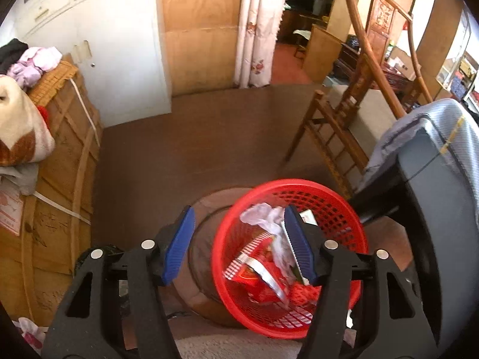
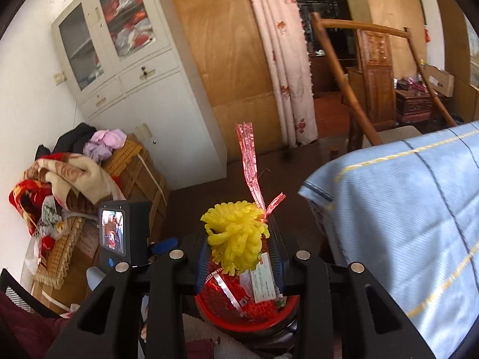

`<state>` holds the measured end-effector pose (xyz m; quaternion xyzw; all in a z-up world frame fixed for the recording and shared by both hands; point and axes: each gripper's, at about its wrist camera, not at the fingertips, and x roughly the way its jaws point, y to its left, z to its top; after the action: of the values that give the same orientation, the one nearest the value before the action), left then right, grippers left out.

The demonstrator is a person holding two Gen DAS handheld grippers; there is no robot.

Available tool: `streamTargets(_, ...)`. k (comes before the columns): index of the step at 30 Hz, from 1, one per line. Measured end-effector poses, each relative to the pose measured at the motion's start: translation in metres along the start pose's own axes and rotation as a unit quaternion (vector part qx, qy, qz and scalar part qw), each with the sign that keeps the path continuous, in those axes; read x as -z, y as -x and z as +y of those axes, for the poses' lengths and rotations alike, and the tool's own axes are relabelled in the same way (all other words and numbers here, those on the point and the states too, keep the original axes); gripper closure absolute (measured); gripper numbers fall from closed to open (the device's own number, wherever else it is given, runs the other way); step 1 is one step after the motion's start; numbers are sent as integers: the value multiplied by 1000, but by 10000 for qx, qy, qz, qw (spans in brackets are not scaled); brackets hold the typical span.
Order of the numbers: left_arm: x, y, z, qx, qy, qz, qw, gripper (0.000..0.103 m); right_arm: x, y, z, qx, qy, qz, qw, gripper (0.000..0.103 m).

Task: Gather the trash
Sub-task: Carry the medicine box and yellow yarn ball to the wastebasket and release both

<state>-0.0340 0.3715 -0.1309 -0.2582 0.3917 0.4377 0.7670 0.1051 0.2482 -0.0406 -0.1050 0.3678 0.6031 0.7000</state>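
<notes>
Red basket [image 1: 287, 257] already holds wrappers and white tissue [image 1: 269, 218]; right gripper [image 2: 239, 248] is clamped on a yellow foam net [image 2: 236, 233] with red foil strip [image 2: 250, 161] above it, left gripper [image 1: 239, 245] spread wide and empty — drop pending.
</notes>
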Motion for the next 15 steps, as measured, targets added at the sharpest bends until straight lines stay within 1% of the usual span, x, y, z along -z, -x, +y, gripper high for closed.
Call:
streamTargets(5, 4, -12, 3, -182, 26, 81, 9998, 38, 5, -24, 3, -53, 70, 273, 9996, 69)
streamTargets(9, 6, -24, 4, -338, 78, 174, 9992, 35, 12, -42, 6, 36, 191, 464, 9987, 69)
streamTargets(14, 7, -38, 15, -540, 299, 356, 9975, 33, 27, -68, 10, 38, 281, 775, 9966, 69)
streamTargets(15, 8, -41, 18, -610, 324, 367, 9969, 30, 31, -74, 11, 33, 303, 851, 9959, 69)
